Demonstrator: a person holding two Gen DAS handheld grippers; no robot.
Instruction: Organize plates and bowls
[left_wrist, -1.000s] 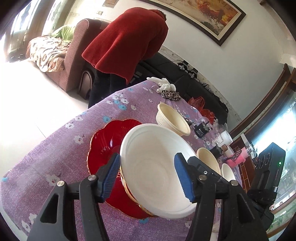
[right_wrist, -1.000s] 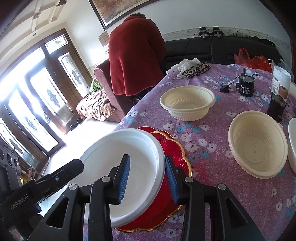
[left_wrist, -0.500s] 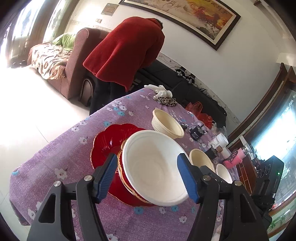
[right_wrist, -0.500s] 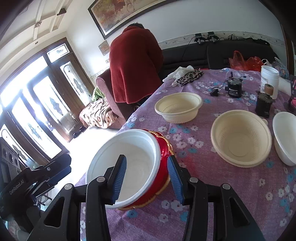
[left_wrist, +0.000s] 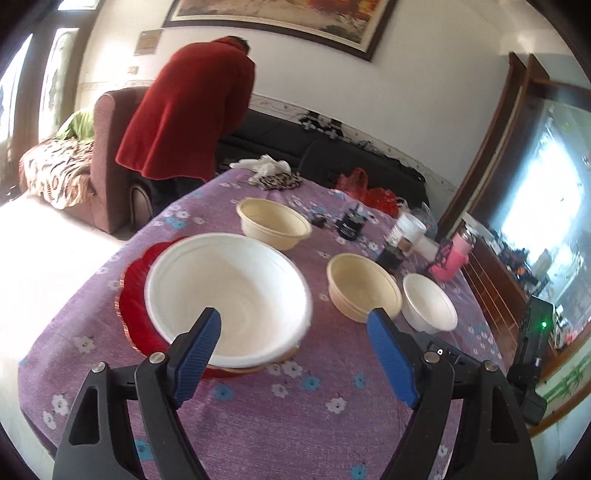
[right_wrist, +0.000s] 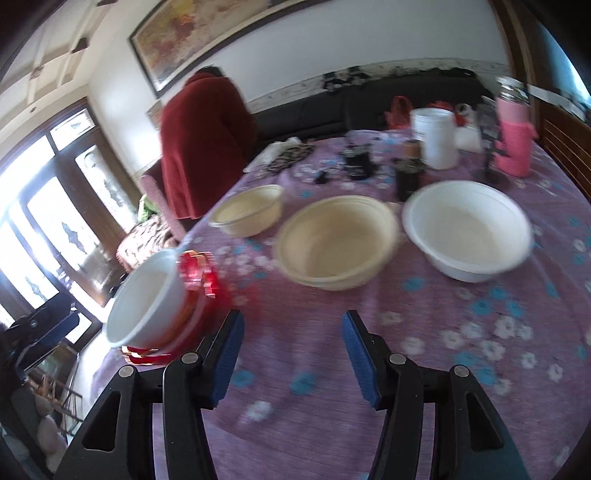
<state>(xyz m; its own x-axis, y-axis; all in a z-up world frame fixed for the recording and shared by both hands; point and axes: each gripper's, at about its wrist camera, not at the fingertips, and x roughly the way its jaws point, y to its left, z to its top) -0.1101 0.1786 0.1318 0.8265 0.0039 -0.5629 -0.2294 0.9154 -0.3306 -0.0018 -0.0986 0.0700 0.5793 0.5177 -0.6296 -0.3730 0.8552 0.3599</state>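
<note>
both grippers, left gripper (left_wrist: 293, 356) and right gripper (right_wrist: 291, 360), hang spread wide and empty over the purple tablecloth (left_wrist: 280, 428), big white bowl (left_wrist: 227, 297) resting on the red plate (left_wrist: 135, 306) just beyond.

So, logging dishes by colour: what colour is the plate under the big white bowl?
Red with a gold rim: the plate shows best in the left wrist view.

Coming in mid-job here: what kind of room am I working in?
Most likely a home living room. A black sofa runs along the wall under a large framed painting, an upholstered armchair sits nearby, and the bowls rest on a table with a purple floral tablecloth.
</note>
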